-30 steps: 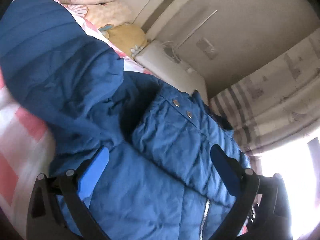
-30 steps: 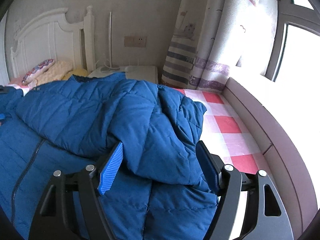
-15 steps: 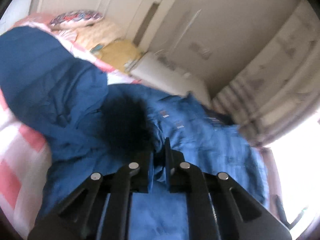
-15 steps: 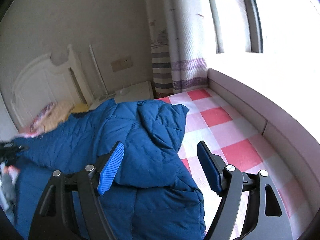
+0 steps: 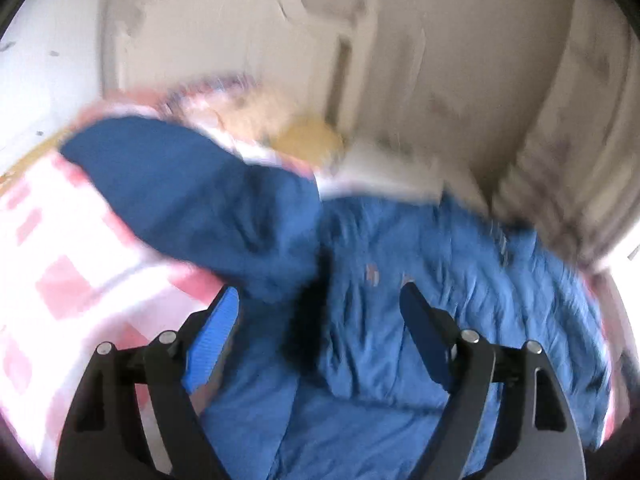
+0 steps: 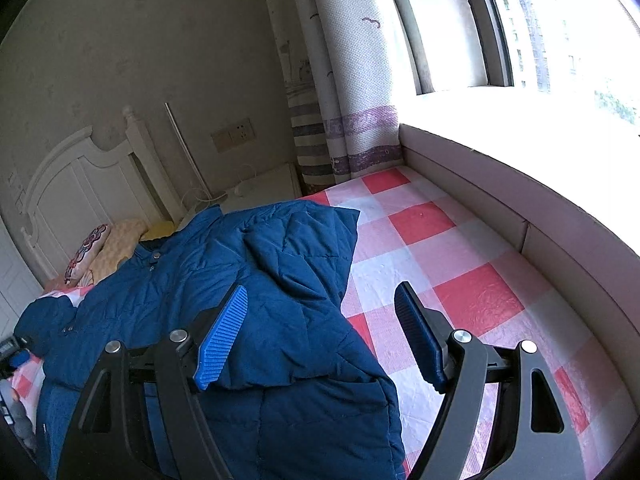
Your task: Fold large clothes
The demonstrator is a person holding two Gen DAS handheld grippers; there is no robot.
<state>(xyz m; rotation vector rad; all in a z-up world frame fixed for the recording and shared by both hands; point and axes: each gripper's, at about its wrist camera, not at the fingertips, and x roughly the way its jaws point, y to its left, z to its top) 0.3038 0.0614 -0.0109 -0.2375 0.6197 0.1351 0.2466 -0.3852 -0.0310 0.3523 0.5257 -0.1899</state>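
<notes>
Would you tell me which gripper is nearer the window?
Right. The right gripper is beside the window; the left gripper, jaws opening, is over the blue quilted jacket, farther off.

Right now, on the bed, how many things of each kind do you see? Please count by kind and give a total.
Blue padded jacket: 1
Pillows by the headboard: 2, one patterned and one pale yellow
Checked bedsheet, pink, red and white: 1
Total: 4
A further yellow item behind the jacket is too hidden to identify.
</notes>
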